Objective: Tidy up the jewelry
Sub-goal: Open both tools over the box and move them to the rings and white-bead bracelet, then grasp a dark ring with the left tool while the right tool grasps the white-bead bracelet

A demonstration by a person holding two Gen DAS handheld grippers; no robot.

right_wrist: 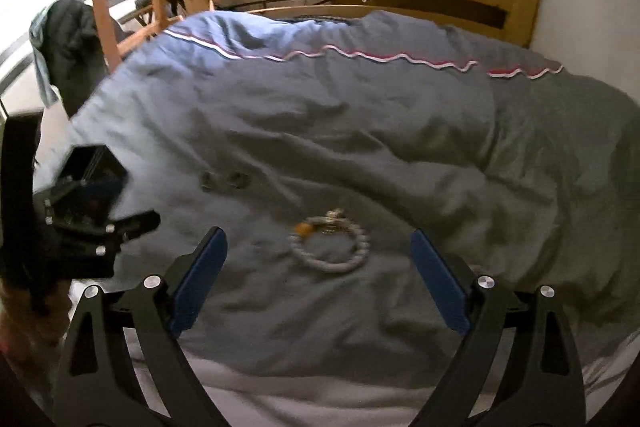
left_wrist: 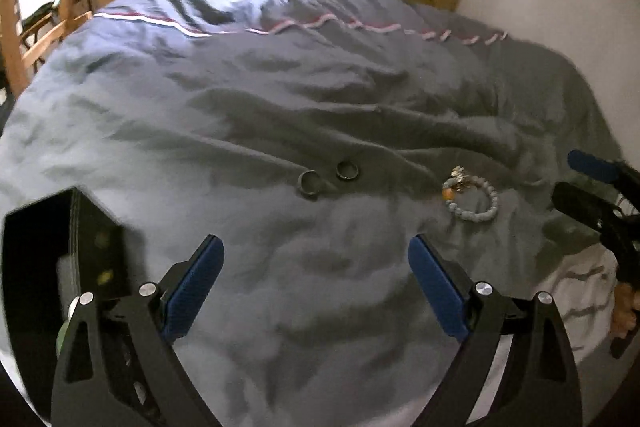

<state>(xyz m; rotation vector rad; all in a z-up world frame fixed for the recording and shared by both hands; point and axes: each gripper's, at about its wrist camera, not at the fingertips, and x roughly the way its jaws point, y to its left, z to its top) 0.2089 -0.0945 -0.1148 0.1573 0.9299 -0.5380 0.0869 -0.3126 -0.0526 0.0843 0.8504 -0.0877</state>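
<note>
Setting: a duvet [left_wrist: 280,99] is lying rumpled over a bed, and all the jewelry is sitting out on it.
Bracelet [right_wrist: 329,245]: a pale beaded loop with an amber bead and a small charm is resting flat on the duvet; I am using it as the landmark.
Rings: two dark rings, one [left_wrist: 308,182] and the other [left_wrist: 347,171], are lying side by side on the cloth, near the bracelet and to its left in both views, apart from each other.
Box [left_wrist: 60,251]: a dark open box is sitting further left than the rings, well apart from the bracelet; it is probably where the pieces are meant to go.
Left gripper [left_wrist: 316,263]: it is hanging near the rings, on the box side of the bracelet, jaws spread wide with nothing between them, likely readying for a ring.
Right gripper [right_wrist: 320,259]: it is hovering right over the bracelet, jaws wide and empty, the loop showing in the gap between them, not touched.
Progress: nothing is being held and all three pieces are still loose, so I judge the sorting barely begun.
Risk: soft folds may be letting the thin rings sink or tilt, making a clean pinch awkward.
</note>
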